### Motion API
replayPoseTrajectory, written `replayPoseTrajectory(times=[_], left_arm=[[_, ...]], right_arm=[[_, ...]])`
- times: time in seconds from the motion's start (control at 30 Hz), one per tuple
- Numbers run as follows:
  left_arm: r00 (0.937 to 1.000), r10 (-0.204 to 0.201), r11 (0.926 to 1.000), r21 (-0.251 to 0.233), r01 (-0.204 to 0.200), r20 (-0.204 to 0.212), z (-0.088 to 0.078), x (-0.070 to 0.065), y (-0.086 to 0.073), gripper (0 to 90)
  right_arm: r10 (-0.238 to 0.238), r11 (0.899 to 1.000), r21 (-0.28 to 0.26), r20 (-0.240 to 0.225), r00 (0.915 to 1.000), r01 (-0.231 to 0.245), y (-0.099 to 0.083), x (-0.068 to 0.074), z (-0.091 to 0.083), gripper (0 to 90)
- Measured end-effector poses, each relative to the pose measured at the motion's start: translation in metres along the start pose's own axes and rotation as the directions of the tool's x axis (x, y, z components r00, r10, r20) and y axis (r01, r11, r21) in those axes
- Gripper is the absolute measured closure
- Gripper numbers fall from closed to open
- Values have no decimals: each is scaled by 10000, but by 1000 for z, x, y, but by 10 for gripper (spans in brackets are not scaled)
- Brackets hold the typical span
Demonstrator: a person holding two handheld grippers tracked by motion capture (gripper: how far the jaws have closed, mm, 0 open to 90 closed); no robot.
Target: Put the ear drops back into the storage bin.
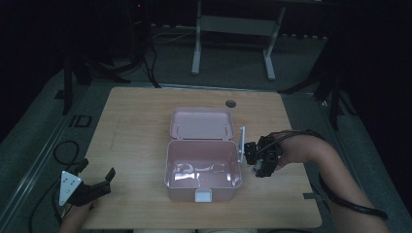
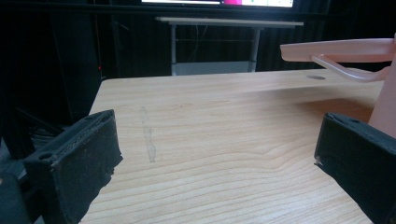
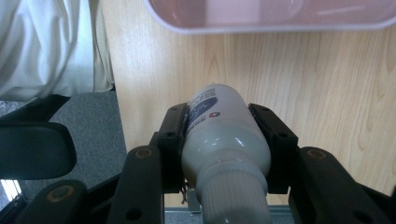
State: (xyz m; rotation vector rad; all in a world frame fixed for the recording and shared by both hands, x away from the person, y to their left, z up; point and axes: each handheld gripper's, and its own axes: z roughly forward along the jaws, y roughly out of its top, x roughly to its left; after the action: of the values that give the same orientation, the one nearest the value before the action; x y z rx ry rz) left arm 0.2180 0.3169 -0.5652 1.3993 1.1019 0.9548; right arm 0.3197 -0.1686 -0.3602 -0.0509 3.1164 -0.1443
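A pink plastic box [image 1: 168,165] stands in the middle of the wooden table, its lid [image 1: 201,123] swung back and open. Something shiny lies on the box floor; I cannot tell what. Just right of the box, my right gripper [image 1: 260,160] hangs above the table. In the right gripper view this gripper [image 3: 219,116] is shut on a white bottle [image 3: 224,140] with a blue label and a ribbed cap, the box rim [image 3: 271,18] ahead of it. Near the table's front left corner my left gripper [image 1: 98,169] is open, nothing between its jaws [image 2: 219,154]. The box wall [image 2: 385,107] shows to its right.
The table [image 1: 136,126] has a round cable hole [image 1: 231,103] near its far edge. Behind it on the floor stands a white table frame [image 1: 197,48]. Cables [image 1: 63,150] lie on the floor at the left. A person's white garment [image 3: 46,42] is at the table's front edge.
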Motion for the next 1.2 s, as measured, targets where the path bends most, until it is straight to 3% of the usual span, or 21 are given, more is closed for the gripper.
replayPoseTrajectory(times=[0.27,0.5,0.9,1.2], left_arm=[[10000,-20,10000,-1,20,7,0,0,0,4],[10000,-35,10000,-1,35,18,0,0,0,4],[10000,-32,10000,-2,32,18,0,0,0,4],[10000,-36,10000,-6,36,19,0,0,0,4]], right_arm=[[-184,9995,-253,352,9992,193,19,-4,-14,596],[-395,9989,-255,250,9989,401,38,-5,-13,596],[-811,9962,-321,106,9966,814,64,-10,2,596],[-795,9959,-411,149,9967,801,77,-14,20,595]])
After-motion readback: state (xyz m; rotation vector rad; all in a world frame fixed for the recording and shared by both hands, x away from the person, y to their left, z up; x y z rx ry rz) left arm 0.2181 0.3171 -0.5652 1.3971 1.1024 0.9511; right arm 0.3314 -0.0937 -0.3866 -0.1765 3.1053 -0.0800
